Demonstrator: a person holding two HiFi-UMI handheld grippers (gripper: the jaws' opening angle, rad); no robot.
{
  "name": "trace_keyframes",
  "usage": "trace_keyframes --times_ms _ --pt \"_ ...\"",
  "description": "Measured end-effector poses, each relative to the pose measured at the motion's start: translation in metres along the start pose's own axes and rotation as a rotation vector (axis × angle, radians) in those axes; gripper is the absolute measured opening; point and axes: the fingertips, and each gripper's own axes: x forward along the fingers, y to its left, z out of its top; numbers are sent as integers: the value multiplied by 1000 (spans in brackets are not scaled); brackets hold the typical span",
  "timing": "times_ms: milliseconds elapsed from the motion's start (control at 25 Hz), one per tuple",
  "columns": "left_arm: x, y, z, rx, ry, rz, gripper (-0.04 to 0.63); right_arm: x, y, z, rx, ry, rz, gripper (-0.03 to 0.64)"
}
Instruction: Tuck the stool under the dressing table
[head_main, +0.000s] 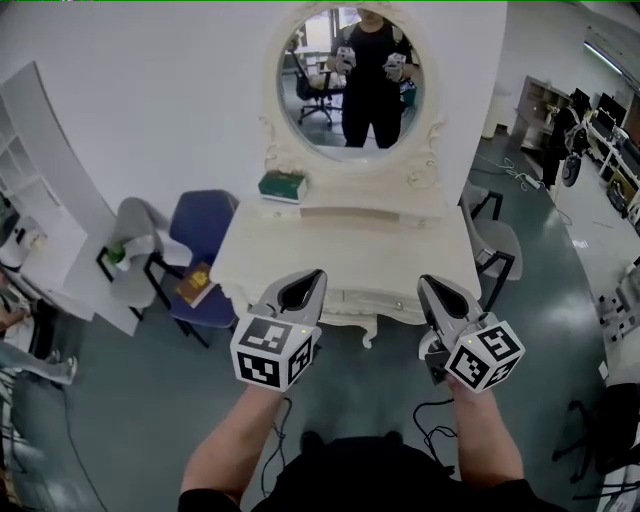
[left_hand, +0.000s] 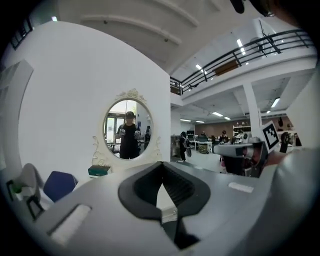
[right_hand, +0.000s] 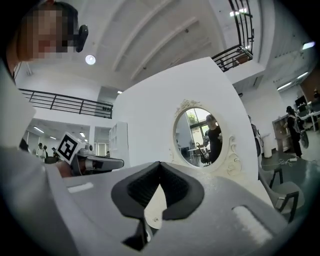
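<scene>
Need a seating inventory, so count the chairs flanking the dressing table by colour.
Blue chair: 1
Grey chairs: 2
Total: 3

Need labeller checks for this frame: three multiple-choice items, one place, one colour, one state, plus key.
1. Where is the green box on the dressing table?
A back left, by the mirror
B front right corner
C centre front
2. Colour of the chair beside the table's left edge?
A red
B blue
C yellow
3. Jaws of the left gripper and right gripper?
A shut, empty
B wide open
C clamped on the box
Key: 1A, it sits at the mirror's left base; 2B, blue seat and back; 3A, tips meet, nothing between.
</scene>
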Motion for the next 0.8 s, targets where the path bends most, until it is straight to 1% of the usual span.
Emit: trace_keyframes --times_ms 120,320,440,560,680,800 --pt "-6 3 2 -23 -31 17 15 -7 4 2 -31 -5 -16 2" --pt "-10 0 -6 -15 -35 59 15 -26 0 -6 -57 -9 -51 2" --pt "-11 0 -16 -2 -29 89 15 -34 -3 -16 -52 4 -57 2" --pt "-15 3 -30 -4 -19 129 15 -41 -8 -27 -43 24 -67 2" --pt "-16 9 -46 -24 -4 163 15 -42 -16 -38 -29 46 -77 1" --pt "-16 13 -60 -53 0 172 15 -40 -18 -43 -31 53 -63 0"
